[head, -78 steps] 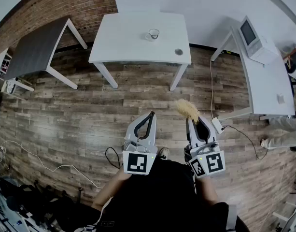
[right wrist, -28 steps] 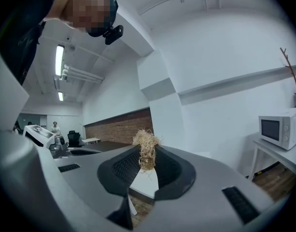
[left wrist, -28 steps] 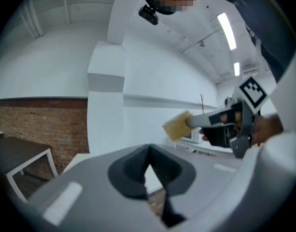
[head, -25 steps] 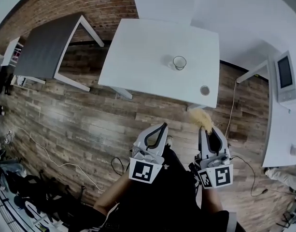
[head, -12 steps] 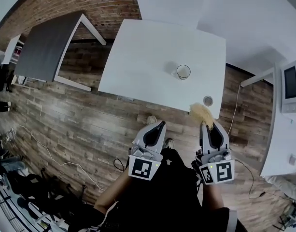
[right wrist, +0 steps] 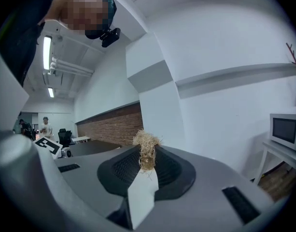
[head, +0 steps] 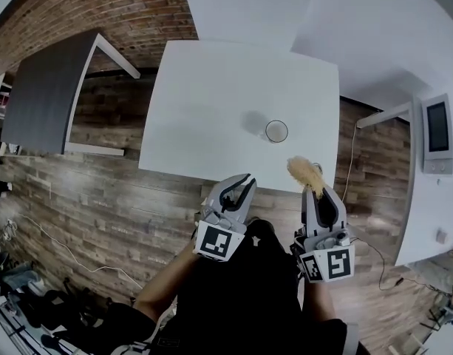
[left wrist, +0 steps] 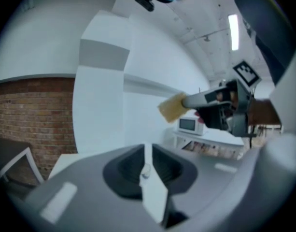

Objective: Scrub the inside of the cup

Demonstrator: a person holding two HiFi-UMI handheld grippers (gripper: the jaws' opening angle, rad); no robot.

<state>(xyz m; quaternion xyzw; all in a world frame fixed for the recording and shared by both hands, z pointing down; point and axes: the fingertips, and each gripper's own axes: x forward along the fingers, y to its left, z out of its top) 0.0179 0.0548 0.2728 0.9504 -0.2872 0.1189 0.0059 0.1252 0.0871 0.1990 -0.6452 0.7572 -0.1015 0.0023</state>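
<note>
Cup [head: 276, 131] stands upright on the white tabletop [head: 211, 109], in its right near part, with neither tool touching it. Your right tool [head: 312, 189] is clenched on a tuft of straw-coloured fibre scrubber [head: 303, 173], which sticks out past the tips over the tabletop's near edge, near the cup but apart from it. Your left tool [head: 246, 181] has just been opening, jaws only a crack apart with nothing between them, tips at the tabletop's near edge.
</note>
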